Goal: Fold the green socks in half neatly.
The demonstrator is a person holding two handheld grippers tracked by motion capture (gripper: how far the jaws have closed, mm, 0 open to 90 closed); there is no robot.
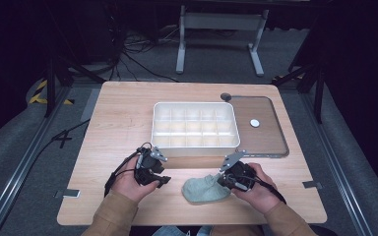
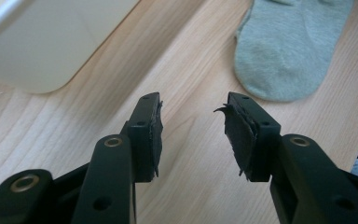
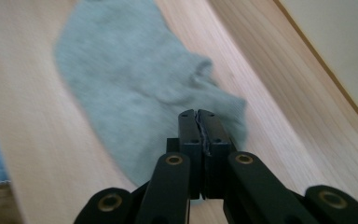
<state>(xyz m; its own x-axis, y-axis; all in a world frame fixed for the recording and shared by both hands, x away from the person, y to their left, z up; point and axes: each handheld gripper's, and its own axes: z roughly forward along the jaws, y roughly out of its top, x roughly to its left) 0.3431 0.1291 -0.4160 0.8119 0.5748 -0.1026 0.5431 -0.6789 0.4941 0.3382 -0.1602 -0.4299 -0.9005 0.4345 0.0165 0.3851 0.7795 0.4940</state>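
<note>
No legible text, label or sign.

Tan sleeves (image 1: 112, 215) covered both forearms; each black gripper (image 1: 153, 169) had brass-ringed screw holes, trailing cables, and a grey plate.

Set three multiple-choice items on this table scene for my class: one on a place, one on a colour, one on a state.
1. Where does the sock lie?
A. inside the divided box
B. on the table in front of the divided box
C. on the lid

2. What colour is the sock?
A. grey-green
B. red
C. black

3. How do the left tongs stand?
A. closed on the sock
B. closed on the box
C. apart, nothing between them

Answers:
1 B: the high view shows it on the wooden table, nearer the person than the divided box.
2 A: it looks pale grey-green in the left gripper view.
3 C: bare wood shows between the two jaws.
</note>
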